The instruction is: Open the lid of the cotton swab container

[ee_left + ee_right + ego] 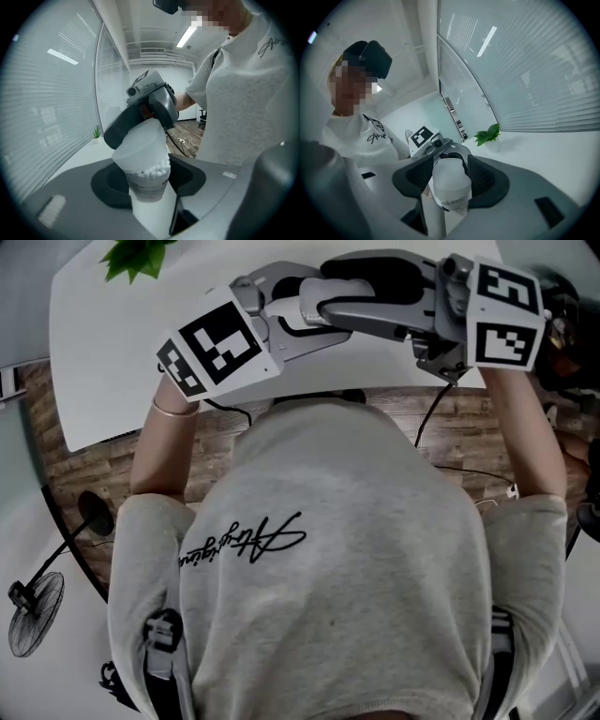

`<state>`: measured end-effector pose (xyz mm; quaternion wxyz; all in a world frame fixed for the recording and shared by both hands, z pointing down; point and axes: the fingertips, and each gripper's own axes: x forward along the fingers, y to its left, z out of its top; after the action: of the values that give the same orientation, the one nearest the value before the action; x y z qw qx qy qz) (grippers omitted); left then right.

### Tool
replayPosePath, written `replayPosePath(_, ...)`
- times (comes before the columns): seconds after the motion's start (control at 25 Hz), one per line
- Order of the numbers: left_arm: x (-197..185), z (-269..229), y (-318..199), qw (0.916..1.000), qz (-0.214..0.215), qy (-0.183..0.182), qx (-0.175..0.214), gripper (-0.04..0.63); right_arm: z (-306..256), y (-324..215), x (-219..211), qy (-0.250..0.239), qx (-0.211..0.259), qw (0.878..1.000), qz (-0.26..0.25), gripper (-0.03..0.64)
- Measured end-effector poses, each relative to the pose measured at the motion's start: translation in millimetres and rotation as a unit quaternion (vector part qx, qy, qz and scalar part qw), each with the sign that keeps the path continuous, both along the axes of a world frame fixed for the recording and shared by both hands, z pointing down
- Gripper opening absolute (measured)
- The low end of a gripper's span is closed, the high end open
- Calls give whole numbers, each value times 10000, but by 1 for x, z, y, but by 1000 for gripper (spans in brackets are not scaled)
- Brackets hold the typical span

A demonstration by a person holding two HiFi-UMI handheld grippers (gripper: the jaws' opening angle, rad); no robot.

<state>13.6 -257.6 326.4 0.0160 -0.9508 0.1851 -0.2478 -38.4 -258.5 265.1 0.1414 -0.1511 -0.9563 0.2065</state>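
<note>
Left gripper (150,199) clamped container (149,185); right gripper (449,176) gripped lid (450,183), tipped toward 11 o'clock. Judged best: hold container steady, lift lid slowly, avoid spilling swabs (157,169).

Looks like an office or meeting rm, not a home. Curved window wall w/ horizontal blinds (525,70), long strip lights (187,35) in a bare white ceiling w/ what seems exposed pipework. Big plain white table (103,352) w/ a small potted plant (488,136). Wood-look plank floor (84,470) w/ a pedestal fan (36,613), plus a power strip & cable (181,140).
</note>
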Motion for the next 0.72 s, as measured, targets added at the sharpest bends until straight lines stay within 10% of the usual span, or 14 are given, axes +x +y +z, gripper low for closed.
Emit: replayPosePath(0.72,-12,-4,2,9999,-145,-59,-12,204,-18,-5,-11,-292,819,9957,317,222)
